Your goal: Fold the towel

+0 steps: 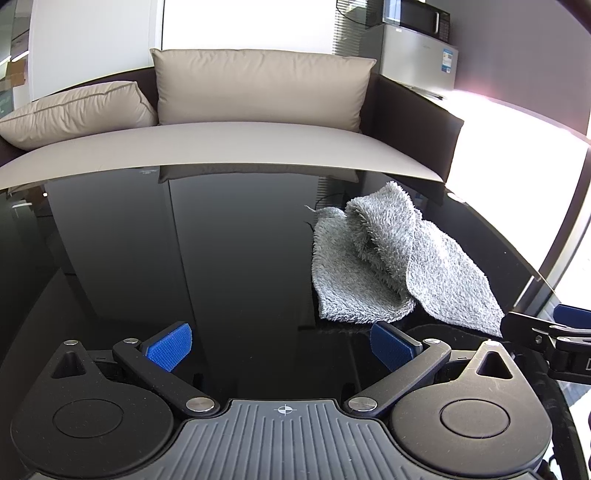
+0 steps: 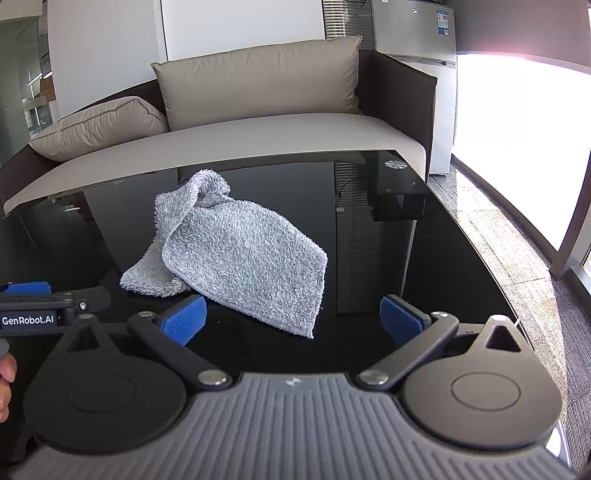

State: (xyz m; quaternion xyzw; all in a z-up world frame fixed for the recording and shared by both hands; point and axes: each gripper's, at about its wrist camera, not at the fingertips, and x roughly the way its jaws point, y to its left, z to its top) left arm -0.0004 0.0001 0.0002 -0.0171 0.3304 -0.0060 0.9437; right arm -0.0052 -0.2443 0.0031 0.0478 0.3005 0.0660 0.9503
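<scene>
Grey fluffy terry towel (image 2: 236, 251) lies crumpled on the glossy black glass surface (image 2: 388, 258), bunched into a raised hump at its far end and spreading flatter toward the near side, one corner pointing at the camera in the right wrist view. In the left wrist view the same towel (image 1: 391, 258) sits to the right of centre, its near edge just beyond the right blue pad.

The left hand-held gripper (image 1: 280, 345) is spread wide, its blue ribbed pads (image 1: 170, 345) well apart with only bare surface between them; it grips nothing. The right hand-held gripper (image 2: 291, 319) is likewise wide open and empty, its left pad just beside the towel's near edge; whether it touches the cloth cannot be told. Each hand-held gripper shows at the edge of the other's view, and part of a person's hand (image 2: 5, 384) appears at the left rim of the right wrist view.

Beyond the surface stands a beige sofa (image 1: 221, 144) with a dark frame, carrying a large beige back cushion (image 1: 258, 88) and a smaller beige pillow (image 1: 77, 110). A silver fridge (image 1: 421, 59) with a black microwave (image 1: 417, 14) on top stands behind it.
</scene>
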